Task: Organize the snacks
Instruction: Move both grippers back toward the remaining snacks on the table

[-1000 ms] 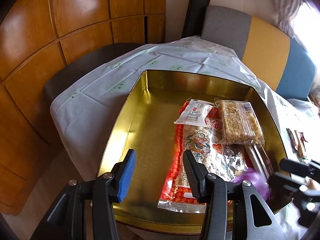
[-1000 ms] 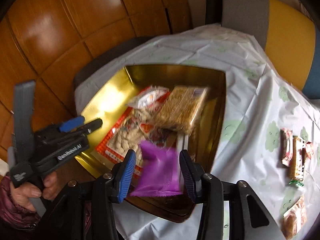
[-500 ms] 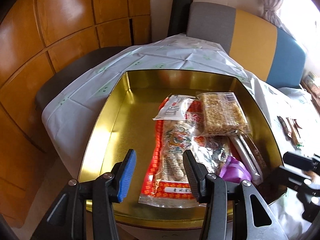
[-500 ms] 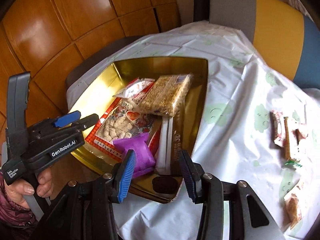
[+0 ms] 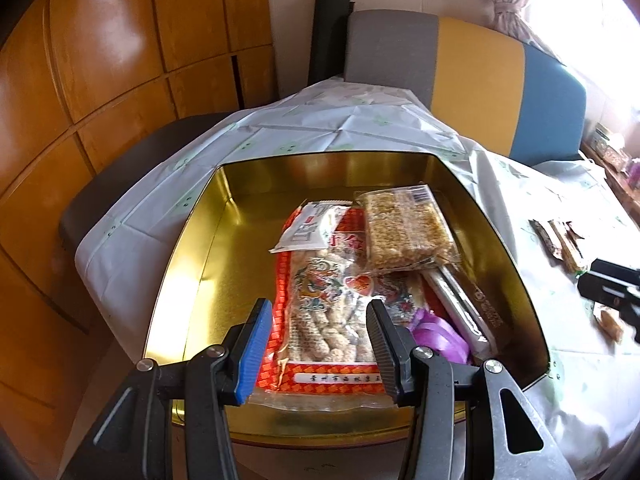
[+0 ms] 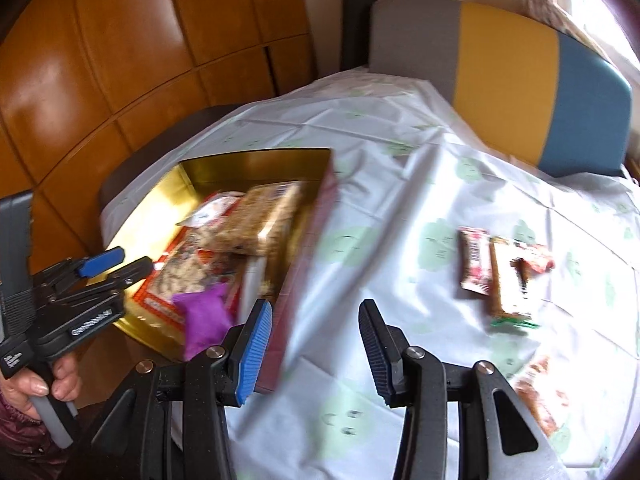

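A gold tin (image 5: 188,264) (image 6: 256,164) sits on the table's left part. In it lie a large red snack bag (image 5: 324,312), a white packet (image 5: 308,228), a clear-wrapped grain bar (image 5: 404,228) (image 6: 260,216), a long silver pack (image 5: 460,304) and a purple packet (image 5: 440,336) (image 6: 204,312). My left gripper (image 5: 316,348) is open and empty above the tin's near edge; it also shows in the right wrist view (image 6: 116,268). My right gripper (image 6: 316,348) is open and empty over the tablecloth right of the tin. Several wrapped bars (image 6: 500,276) (image 5: 560,240) lie on the cloth to the right.
A white tablecloth with green prints (image 6: 400,184) covers the table. A grey, yellow and blue chair back (image 5: 460,76) stands behind it, a dark chair (image 5: 132,176) at the left. Wooden panelling (image 5: 120,60) fills the left. Another snack (image 6: 540,396) lies near the right edge.
My right gripper let go of the purple packet into the tin, opened, and swung right over the tablecloth. My left gripper stayed open and shifted slightly right over the tin.
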Tool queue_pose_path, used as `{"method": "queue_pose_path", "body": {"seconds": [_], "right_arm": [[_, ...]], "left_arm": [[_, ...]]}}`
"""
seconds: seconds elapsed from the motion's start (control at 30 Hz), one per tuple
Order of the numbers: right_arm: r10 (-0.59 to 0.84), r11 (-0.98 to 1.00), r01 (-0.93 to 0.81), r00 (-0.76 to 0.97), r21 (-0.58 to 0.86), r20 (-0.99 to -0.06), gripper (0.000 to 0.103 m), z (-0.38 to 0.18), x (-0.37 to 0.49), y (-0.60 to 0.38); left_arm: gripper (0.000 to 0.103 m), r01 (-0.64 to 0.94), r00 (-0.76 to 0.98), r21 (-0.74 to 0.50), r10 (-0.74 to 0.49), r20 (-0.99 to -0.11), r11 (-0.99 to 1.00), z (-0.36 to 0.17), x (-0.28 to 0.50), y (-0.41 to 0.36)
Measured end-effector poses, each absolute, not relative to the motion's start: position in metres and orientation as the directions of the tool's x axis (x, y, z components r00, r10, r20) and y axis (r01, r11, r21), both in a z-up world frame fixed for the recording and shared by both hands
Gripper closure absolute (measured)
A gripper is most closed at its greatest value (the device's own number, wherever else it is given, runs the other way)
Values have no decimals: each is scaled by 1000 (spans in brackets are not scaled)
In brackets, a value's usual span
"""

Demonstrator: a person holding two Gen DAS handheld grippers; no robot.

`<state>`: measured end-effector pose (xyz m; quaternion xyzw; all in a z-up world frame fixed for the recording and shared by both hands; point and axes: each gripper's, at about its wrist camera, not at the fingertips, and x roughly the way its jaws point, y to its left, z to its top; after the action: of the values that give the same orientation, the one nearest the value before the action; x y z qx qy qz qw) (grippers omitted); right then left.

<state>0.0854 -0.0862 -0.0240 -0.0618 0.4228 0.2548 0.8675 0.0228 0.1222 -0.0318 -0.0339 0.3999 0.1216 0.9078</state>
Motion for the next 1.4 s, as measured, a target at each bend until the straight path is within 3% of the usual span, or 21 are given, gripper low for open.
{"method": "queue_pose_path", "body": {"seconds": [0.4,0.53,0.63,0.7,0.87,1.4], "right_arm": [[156,950,-309,609,-52,-778,57,-18,113,-189],[44,977,-187,637,-99,-770,57,-21,128,-236],[-9,998,-49,615,-50,-788,57,-28,139,-271],[-6,1000,21,592,8,-806,57,-31,146,-288],[-8,993,102,553,58,-833,57,-37,150,-307],[-2,985,148,524,89,-852,57,-40,150,-317]], "left_arm": [[53,-181,659,50,159,-735,982,-28,25,95],[53,-149,657,56,141,-741,987,-27,28,85],[49,-128,652,60,130,-747,990,-27,31,76],[44,-113,654,70,127,-746,991,-26,32,69],[44,-67,649,78,102,-754,995,-27,35,52],[44,137,631,81,-24,-775,987,-23,52,-13]]}}
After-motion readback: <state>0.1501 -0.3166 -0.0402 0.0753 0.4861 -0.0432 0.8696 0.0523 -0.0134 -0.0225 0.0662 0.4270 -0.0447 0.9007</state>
